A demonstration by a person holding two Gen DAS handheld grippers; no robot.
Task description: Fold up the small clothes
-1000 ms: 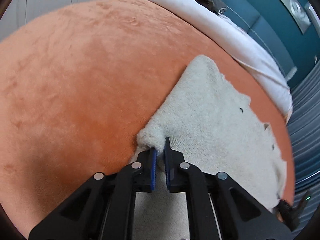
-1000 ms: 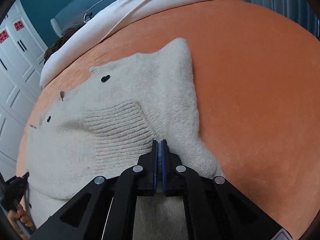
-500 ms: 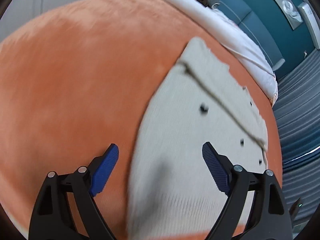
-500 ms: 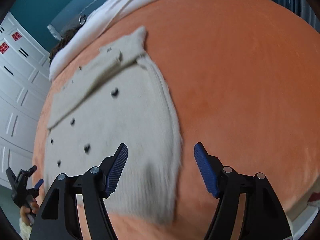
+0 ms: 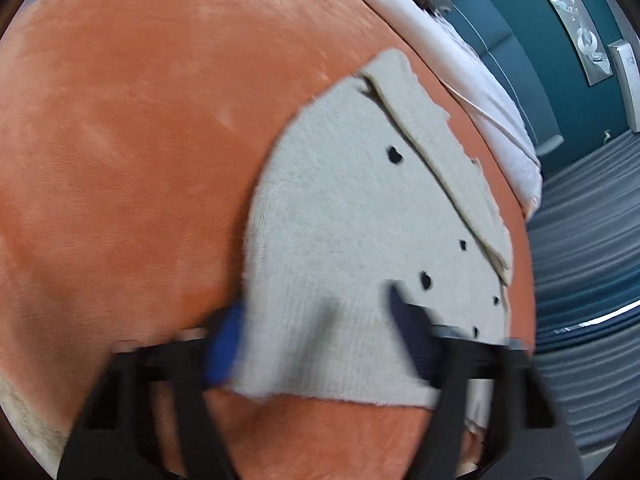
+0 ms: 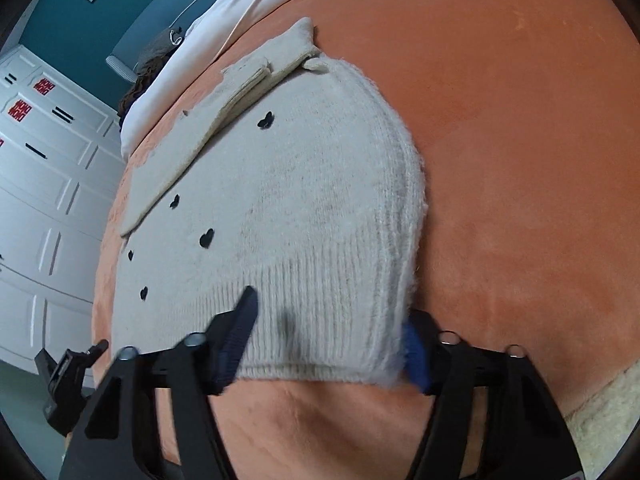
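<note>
The cream sweater [image 6: 304, 216] lies folded on the orange blanket [image 6: 520, 140]. Both the left gripper [image 5: 316, 340] and right gripper [image 6: 328, 344] are closing their fingers over its near hem, not pressing it.

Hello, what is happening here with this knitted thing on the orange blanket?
A person is folding a small cream sweater with black hearts on an orange blanket, using a handheld claw in each hand. The sweater lies flat, already folded over. The left claw and the right claw each sit over a near corner of it, jaws closing, not pinching the knit.
</note>
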